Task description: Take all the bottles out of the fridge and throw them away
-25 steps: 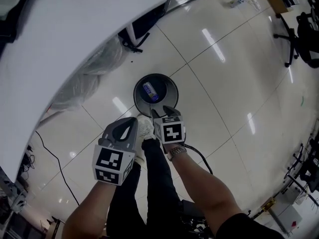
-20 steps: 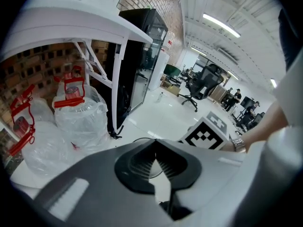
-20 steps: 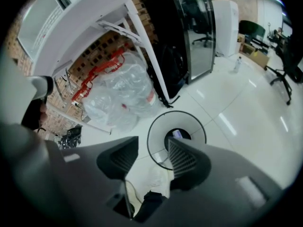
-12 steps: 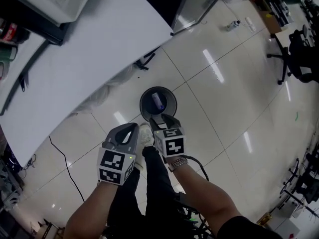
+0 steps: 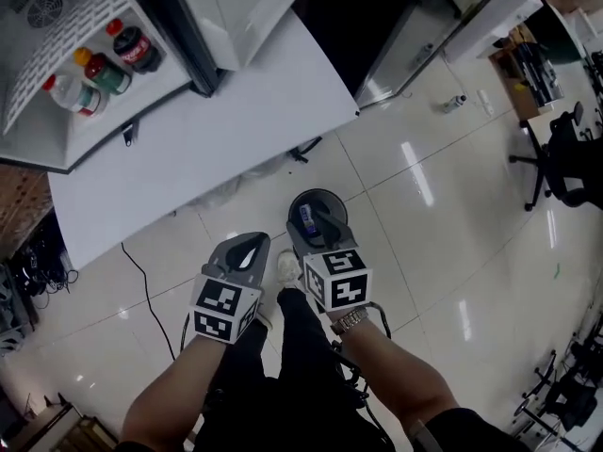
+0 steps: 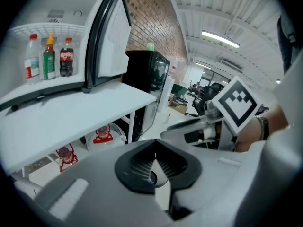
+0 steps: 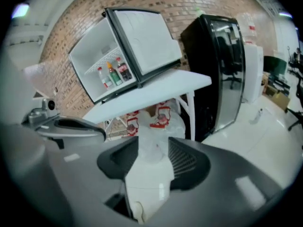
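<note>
"While the three bottles (image 5: pixel 94 69) stand upright, caps up, in the fridge (image 5: pixel 141 92) far left, where's the fourth bottle (image 5: pixel 305 217)?"

"Lying flat in the bin (image 5: pixel 294 205), near. Left hand-held gripper (image 5: pixel 251 245) closed, empty; right hand-held gripper (image 5: pixel 326 220) parted, empty."

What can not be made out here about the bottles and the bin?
Labels of the clear red-capped bottle, green bottle and dark cola bottle in the open white fridge: too small in every view.
Contents of the round dark bin: head view, partly covered by the right hand-held gripper.
White shape between that hand-held gripper's jaws: right gripper view, blurred.
</note>
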`<state>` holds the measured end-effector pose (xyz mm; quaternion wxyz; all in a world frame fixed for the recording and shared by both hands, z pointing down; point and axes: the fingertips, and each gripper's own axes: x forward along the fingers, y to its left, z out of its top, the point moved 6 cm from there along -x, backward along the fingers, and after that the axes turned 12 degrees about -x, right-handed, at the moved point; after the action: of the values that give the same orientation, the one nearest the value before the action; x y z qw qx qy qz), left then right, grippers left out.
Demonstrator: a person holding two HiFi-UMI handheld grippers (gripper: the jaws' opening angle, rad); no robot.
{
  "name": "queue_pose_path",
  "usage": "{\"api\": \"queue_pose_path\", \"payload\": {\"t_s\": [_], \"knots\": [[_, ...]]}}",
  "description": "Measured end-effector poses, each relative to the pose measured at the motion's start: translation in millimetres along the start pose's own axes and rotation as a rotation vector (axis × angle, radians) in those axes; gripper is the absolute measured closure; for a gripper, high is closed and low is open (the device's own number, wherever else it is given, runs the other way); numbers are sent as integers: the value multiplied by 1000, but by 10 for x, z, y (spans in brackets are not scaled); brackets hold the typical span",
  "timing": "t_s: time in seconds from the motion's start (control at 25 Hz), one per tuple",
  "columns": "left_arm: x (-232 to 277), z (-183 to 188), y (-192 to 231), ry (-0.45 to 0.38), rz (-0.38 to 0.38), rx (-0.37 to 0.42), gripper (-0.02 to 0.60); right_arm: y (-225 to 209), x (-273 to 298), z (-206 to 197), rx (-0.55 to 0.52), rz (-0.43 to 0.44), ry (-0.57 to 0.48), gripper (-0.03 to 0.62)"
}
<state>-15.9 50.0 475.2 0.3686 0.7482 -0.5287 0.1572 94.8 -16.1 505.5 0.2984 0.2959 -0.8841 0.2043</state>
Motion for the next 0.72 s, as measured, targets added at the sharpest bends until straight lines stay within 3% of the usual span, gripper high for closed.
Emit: {"api": "queue_pose_path", "payload": {"t_s": [0.32,0.72], "knots": [[-686,363,-22,-142,88,-50,578,490,-449,871,-220,95,-126,399],[-1562,822,224,-365,275,-77,578,1120,-582,1670,-437,241,-233,399]]}}
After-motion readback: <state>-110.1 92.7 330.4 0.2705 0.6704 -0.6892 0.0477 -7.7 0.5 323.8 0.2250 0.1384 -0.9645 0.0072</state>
